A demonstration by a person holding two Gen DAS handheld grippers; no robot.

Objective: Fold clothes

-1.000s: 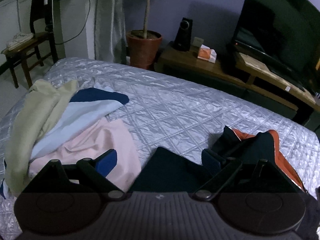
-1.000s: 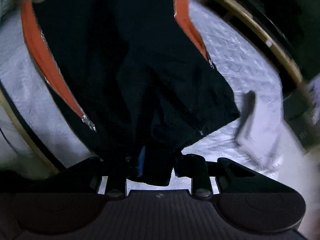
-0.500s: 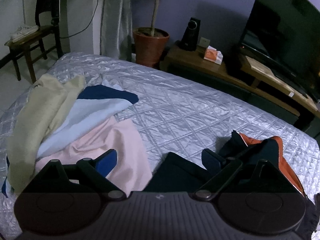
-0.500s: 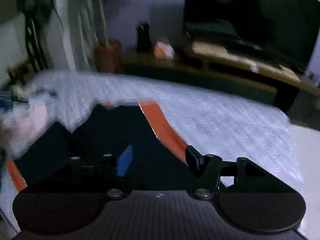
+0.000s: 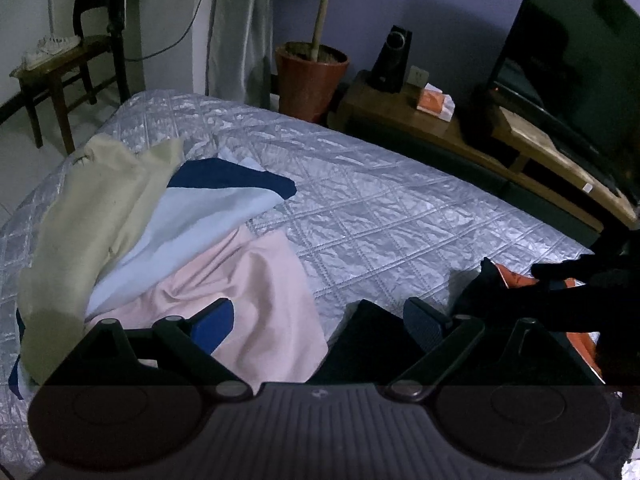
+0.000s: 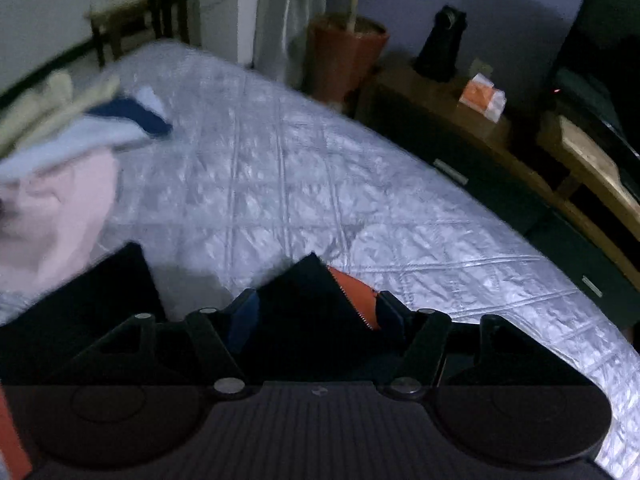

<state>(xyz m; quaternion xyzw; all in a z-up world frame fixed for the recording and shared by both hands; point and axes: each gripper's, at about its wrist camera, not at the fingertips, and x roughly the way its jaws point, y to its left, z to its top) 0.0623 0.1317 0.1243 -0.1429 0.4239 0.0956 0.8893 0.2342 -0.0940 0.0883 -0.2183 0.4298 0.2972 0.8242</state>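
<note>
Right hand-held gripper newly opened above black jacket

The right wrist view is smeared by motion: the clothes pile at its left edge is streaks of colour, cut off by the frame. The black jacket runs under the right gripper's housing, so most of it is hidden. In the left wrist view the left gripper covers the jacket's near part, and a dark shape at the right edge cannot be made out. The TV is cropped.
</note>
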